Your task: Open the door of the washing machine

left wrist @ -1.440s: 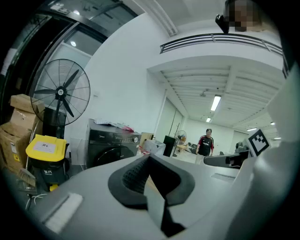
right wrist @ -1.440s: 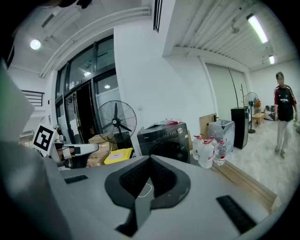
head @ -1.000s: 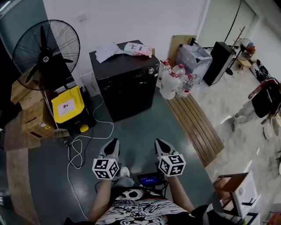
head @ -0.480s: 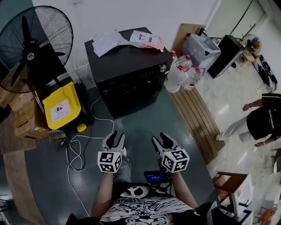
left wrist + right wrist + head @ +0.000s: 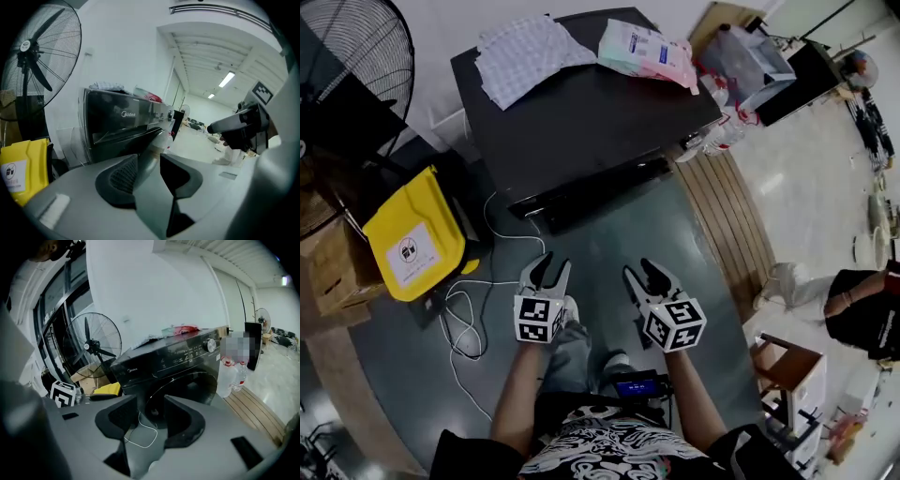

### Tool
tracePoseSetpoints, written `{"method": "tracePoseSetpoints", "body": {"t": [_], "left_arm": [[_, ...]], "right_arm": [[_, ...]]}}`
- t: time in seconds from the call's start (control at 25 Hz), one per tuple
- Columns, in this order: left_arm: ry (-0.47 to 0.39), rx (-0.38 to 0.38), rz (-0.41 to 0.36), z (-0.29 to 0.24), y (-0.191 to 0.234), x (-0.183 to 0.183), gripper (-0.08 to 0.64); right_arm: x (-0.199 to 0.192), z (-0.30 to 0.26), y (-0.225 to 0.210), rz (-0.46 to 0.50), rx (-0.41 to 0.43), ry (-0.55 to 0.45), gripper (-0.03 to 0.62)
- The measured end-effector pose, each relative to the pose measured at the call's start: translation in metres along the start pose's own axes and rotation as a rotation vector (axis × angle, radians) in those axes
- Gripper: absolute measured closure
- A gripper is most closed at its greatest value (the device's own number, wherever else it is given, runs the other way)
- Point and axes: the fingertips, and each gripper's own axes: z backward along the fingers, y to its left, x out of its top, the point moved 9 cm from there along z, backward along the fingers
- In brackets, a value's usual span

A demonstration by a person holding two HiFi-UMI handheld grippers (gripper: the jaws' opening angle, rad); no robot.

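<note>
1. The washing machine [image 5: 581, 112] is a black front-loader in the upper middle of the head view, backed against a white wall. From above, mostly its flat top shows, with only a thin strip of the front.
2. On that top lie a checked cloth [image 5: 530, 52] at the left and a pale packet [image 5: 647, 47] at the right.
3. Its round door [image 5: 187, 392] shows only in the right gripper view, at mid-frame. It is dark and glossy, sits flush with the front, and is shut. Above it runs a control panel with a silver knob [image 5: 208, 345] at the right end.
4. The left gripper view catches the machine at a slant, left of centre, with a brand mark on the upper front. The door's outline cannot be made out there.
5. The left gripper [image 5: 551, 272] sits in the lower middle of the head view, well apart from the machine. Its jaws are spread, with nothing between them.
6. The right gripper [image 5: 641, 277] is just beside it, to the right. Its jaws are opening and grasp nothing. Only floor and a white cable [image 5: 143, 436] show through the gap.
7. Only the head view shows the yellow unit [image 5: 412, 234] left of the machine from above, the wooden slat platform [image 5: 727, 216] to its right, and a person [image 5: 862, 309] at the right edge.
8. The right gripper view adds a side-on look at the standing fan [image 5: 91, 345] at the left and the plastic bottles [image 5: 229, 373] at the machine's right.
</note>
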Motion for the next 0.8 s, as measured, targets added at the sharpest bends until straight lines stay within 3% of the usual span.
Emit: {"method": "tracePoseSetpoints", "body": {"t": [0.24, 0.44, 0.8], "left_arm": [[0.082, -0.017, -0.032, -0.05, 0.038, -0.021, 0.391], [0.151, -0.062, -0.061, -0.085, 0.04, -0.044, 0.379], [0.159, -0.076, -0.094, -0.147, 0.055, -0.058, 0.377]], "right_arm": [[0.0, -0.046, -0.001, -0.001, 0.0, 0.04, 0.416], [-0.019, -0.058, -0.012, -0.028, -0.025, 0.087, 0.417], [-0.045, -0.088, -0.023, -0.071, -0.038, 0.105, 0.423]]}}
